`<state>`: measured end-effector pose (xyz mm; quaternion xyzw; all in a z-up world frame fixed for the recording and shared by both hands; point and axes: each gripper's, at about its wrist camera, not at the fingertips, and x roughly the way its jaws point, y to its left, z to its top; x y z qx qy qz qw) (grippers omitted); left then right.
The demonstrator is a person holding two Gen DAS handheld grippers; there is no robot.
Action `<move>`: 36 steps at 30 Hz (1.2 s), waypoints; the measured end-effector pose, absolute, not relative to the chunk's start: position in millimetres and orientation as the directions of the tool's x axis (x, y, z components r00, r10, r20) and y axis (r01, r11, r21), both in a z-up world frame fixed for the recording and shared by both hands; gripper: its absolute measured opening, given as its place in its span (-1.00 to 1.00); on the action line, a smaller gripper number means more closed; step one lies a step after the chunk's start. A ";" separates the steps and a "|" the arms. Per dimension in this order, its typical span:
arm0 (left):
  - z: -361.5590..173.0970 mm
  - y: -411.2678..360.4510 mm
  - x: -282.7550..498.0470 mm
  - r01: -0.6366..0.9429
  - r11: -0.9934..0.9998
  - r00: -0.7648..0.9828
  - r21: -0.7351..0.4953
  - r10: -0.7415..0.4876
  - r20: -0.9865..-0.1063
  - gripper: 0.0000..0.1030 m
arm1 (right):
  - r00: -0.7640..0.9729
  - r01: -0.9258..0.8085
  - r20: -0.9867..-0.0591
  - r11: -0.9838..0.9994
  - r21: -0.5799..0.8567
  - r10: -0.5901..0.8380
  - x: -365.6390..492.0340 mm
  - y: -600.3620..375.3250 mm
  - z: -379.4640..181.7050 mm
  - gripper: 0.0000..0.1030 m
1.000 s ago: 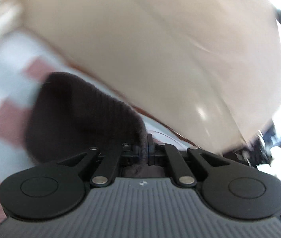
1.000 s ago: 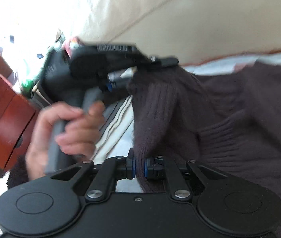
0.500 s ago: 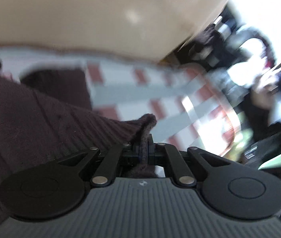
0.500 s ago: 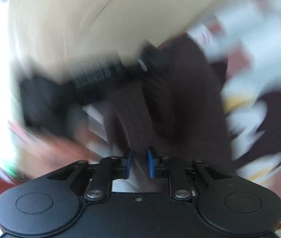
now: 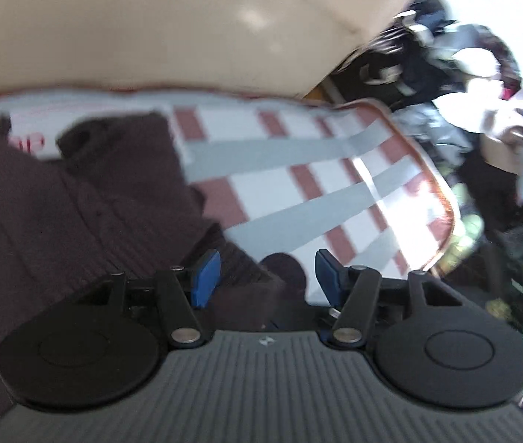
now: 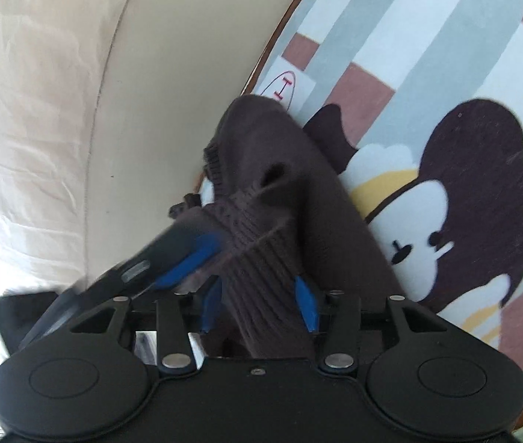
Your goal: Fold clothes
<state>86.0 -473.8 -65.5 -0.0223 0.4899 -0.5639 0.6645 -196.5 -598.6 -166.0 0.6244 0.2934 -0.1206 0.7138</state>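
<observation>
The dark brown sweater (image 5: pixel 77 203) lies bunched on the striped blanket (image 5: pixel 298 184), just beside the big cream cushion (image 5: pixel 150 18). In the right wrist view, part of the sweater (image 6: pixel 280 184) is doubled over on itself, with a ribbed edge on top. It looks like one fold may be laid down, but it is not a neat, flat pile. I think there is more folding and smoothing left. How many folds are in it, I cannot tell, because most of the sweater is out of view.

The left gripper (image 5: pixel 267 277) is low over the blanket with its blue pads spread wide apart. The sweater's edge sits loose between them, and nothing is pinched. The right gripper (image 6: pixel 257 302) points along the sweater toward the cushion. Its pads are spread too, one on each side of the ribbed knit, and they do not squeeze it. The left gripper (image 6: pixel 173 258) shows there as a blur, close by on the left, near the same ribbed edge.
</observation>
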 end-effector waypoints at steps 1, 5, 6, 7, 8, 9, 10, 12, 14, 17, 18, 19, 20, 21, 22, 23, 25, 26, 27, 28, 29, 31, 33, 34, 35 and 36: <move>-56.4 -465.1 79.5 0.743 0.356 -0.093 -0.566 -0.784 -0.614 0.09 | 0.793 0.546 -0.578 0.195 0.815 0.193 -196.2 -598.4 -165.8 -0.02; -52.7 -419.3 51.3 0.776 0.426 0.062 -0.466 -0.786 -0.615 0.08 | 0.726 0.599 -0.659 0.289 0.747 0.198 -184.1 -597.3 -160.2 0.03; -58.2 -404.3 45.0 0.764 0.464 0.096 -0.448 -0.768 -0.633 0.05 | 0.699 0.613 -0.687 0.328 0.719 0.198 -178.8 -598.4 -159.2 0.03; -66.2 -390.7 42.0 0.757 0.490 0.119 -0.433 -0.754 -0.646 0.05 | 0.676 0.622 -0.713 0.375 0.687 0.186 -173.4 -599.4 -157.5 0.03; -76.2 -378.3 38.8 0.751 0.513 0.138 -0.417 -0.738 -0.660 0.05 | 0.659 0.622 -0.737 0.440 0.647 0.152 -168.7 -598.7 -152.2 0.03; -88.3 -366.7 34.9 0.745 0.533 0.151 -0.401 -0.720 -0.677 0.05 | 0.642 0.620 -0.758 0.503 0.602 0.117 -164.0 -597.9 -147.0 0.03; -98.3 -356.7 33.3 0.742 0.541 0.146 -0.396 -0.707 -0.692 0.05 | 0.634 0.608 -0.768 0.559 0.564 0.085 -159.7 -596.3 -141.7 0.04; -118.7 -341.3 30.5 0.736 0.542 0.106 -0.406 -0.684 -0.722 0.05 | 0.674 0.534 -0.736 0.644 0.548 0.066 -153.0 -588.0 -130.4 0.03; -133.1 -334.0 26.3 0.744 0.535 0.083 -0.399 -0.667 -0.740 0.05 | 0.699 0.431 -0.708 0.735 0.523 0.094 -140.5 -575.1 -122.3 0.03; -143.7 -332.7 23.2 0.775 0.527 0.093 -0.348 -0.639 -0.763 0.09 | 0.690 0.278 -0.718 0.880 0.384 0.095 -118.9 -548.6 -115.3 0.03; -145.6 -333.7 23.9 0.782 0.528 0.100 -0.331 -0.631 -0.769 0.09 | 0.668 0.253 -0.738 0.905 0.343 0.092 -112.9 -542.6 -117.8 0.03; -146.5 -334.8 26.3 0.782 0.528 0.100 -0.330 -0.629 -0.771 0.09 | 0.647 0.231 -0.757 0.923 0.307 0.090 -108.0 -537.4 -120.6 0.03; -147.1 -335.5 29.0 0.780 0.528 0.097 -0.337 -0.633 -0.768 0.09 | 0.628 0.223 -0.773 0.930 0.291 0.092 -105.9 -535.1 -124.3 0.03; -149.0 -338.9 29.9 0.775 0.529 0.094 -0.347 -0.639 -0.763 0.09 | 0.609 0.214 -0.788 0.937 0.276 0.093 -103.9 -532.8 -128.0 0.03; -150.1 -337.5 32.3 0.767 0.530 0.091 -0.361 -0.647 -0.757 0.09 | 0.581 0.208 -0.807 0.940 0.270 0.104 -101.9 -531.2 -132.5 0.04; -151.4 -336.1 34.6 0.760 0.531 0.088 -0.374 -0.654 -0.751 0.09 | 0.526 0.212 -0.838 0.931 0.296 0.147 -99.8 -531.7 -139.5 0.04; -160.0 -334.9 37.9 0.735 0.552 0.081 -0.394 -0.648 -0.757 0.09 | 0.408 0.243 -0.892 0.918 0.313 0.196 -98.3 -531.0 -155.5 -0.17; -164.9 -335.1 39.4 0.720 0.565 0.074 -0.404 -0.640 -0.764 0.09 | 0.366 0.250 -0.916 0.931 0.264 0.162 -99.6 -527.4 -160.7 -0.40; -165.0 -333.7 41.2 0.718 0.561 0.064 -0.411 -0.642 -0.764 0.09 | 0.346 0.246 -0.930 0.944 0.222 0.128 -100.9 -523.9 -161.9 -0.47; -165.0 -332.2 43.0 0.717 0.558 0.053 -0.419 -0.643 -0.764 0.09 | 0.342 0.248 -0.933 0.946 0.207 0.114 -102.5 -523.6 -161.3 -0.67; -165.0 -330.7 44.7 0.715 0.554 0.043 -0.426 -0.643 -0.764 0.09 | 0.340 0.250 -0.935 0.949 0.192 0.100 -103.6 -523.6 -159.3 -0.73; -165.0 -327.7 48.3 0.712 0.547 0.023 -0.441 -0.645 -0.764 0.09 | 0.315 0.225 -0.949 0.969 0.099 0.024 -104.0 -515.8 -154.9 -0.74; -165.3 -325.0 51.7 0.708 0.540 0.003 -0.456 -0.647 -0.763 0.09 | 0.269 0.135 -0.962 0.991 0.000 -0.037 -100.3 -498.2 -156.3 -0.74; -168.1 -325.6 52.5 0.701 0.542 -0.003 -0.463 -0.647 -0.762 0.09 | 0.248 0.086 -0.967 0.996 -0.029 -0.050 -98.9 -490.7 -159.1 -0.73; -169.9 -325.1 52.4 0.694 0.544 -0.008 -0.471 -0.648 -0.761 0.09 | 0.227 0.044 -0.973 0.998 -0.040 -0.049 -97.8 -486.3 -162.7 -0.73; -171.4 -323.9 53.2 0.686 0.548 -0.012 -0.478 -0.649 -0.760 0.09 | 0.207 0.019 -0.978 0.999 -0.030 -0.033 -96.9 -486.4 -166.5 -0.72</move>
